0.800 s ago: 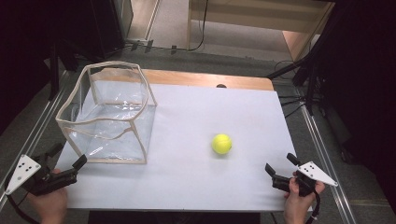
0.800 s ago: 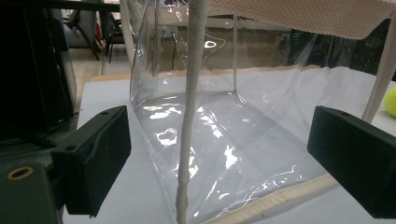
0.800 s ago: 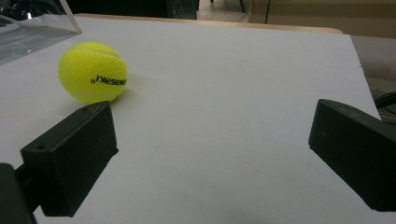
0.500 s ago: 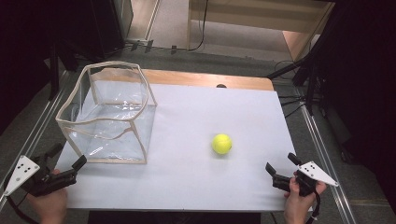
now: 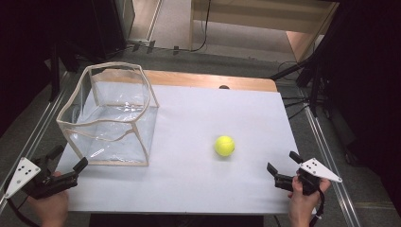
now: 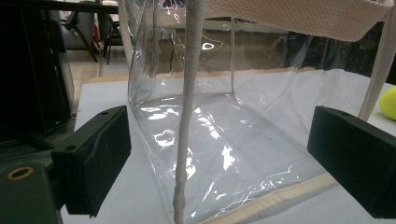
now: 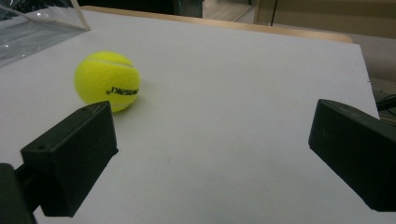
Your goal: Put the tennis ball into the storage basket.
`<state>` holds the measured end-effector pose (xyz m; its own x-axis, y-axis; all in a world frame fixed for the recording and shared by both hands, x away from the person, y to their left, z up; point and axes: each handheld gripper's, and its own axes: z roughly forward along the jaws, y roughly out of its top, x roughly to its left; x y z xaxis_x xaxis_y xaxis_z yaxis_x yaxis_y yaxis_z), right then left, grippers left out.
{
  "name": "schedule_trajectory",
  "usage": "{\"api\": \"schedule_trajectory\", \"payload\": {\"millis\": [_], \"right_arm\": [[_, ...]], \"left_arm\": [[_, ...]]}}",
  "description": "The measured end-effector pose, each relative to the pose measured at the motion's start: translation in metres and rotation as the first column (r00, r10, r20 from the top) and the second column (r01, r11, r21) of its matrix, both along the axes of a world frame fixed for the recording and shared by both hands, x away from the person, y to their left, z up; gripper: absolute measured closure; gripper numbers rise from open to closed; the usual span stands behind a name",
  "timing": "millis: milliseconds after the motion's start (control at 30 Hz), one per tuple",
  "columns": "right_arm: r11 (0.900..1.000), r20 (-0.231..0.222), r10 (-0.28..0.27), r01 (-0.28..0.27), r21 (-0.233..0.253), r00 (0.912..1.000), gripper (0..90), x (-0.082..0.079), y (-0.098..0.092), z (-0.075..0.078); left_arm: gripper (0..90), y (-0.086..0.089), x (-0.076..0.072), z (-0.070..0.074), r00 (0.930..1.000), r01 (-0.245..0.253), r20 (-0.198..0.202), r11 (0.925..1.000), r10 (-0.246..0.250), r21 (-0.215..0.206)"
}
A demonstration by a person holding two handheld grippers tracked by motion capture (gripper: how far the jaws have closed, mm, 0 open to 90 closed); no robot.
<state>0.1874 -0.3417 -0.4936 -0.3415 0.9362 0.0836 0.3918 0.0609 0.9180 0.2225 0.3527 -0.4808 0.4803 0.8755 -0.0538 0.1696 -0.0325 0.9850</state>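
My right tool (image 5: 283, 171) gapes wide and empty near the tennis ball (image 5: 224, 145); my left tool (image 5: 67, 161), equally spread, faces the clear box (image 5: 111, 118).

A white-topped table (image 5: 227, 118) with a wooden far edge stands on grey floor (image 5: 236, 38); dark surroundings flank it.

The high view looked forward and down from above the person's side, taking in the whole table (image 5: 189, 179). The left gripper view sat low and very close to the box (image 6: 219, 140), facing its near corner between 2 jaws. The right gripper view — also low — faced across the table toward the ball (image 7: 107, 80), which was near. Both gripper views shared the ball and box with the high view.
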Motion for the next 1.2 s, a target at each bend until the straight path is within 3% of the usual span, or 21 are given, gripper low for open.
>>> {"api": "schedule_trajectory", "payload": {"millis": [700,1200], "right_arm": [[0.989,-0.054,0.120,-0.124,-0.077,0.9913,0.0,0.028,0.028,0.027],[0.970,-0.164,0.184,-0.205,-0.127,0.9692,0.0,0.052,0.053,0.038]], "left_arm": [[6.5,0.000,0.000,0.000,1.0000,0.004,0.001,1.0000,-0.004,-0.003],[6.5,0.000,0.000,0.000,1.0000,0.006,0.001,1.0000,-0.006,-0.003]]}}
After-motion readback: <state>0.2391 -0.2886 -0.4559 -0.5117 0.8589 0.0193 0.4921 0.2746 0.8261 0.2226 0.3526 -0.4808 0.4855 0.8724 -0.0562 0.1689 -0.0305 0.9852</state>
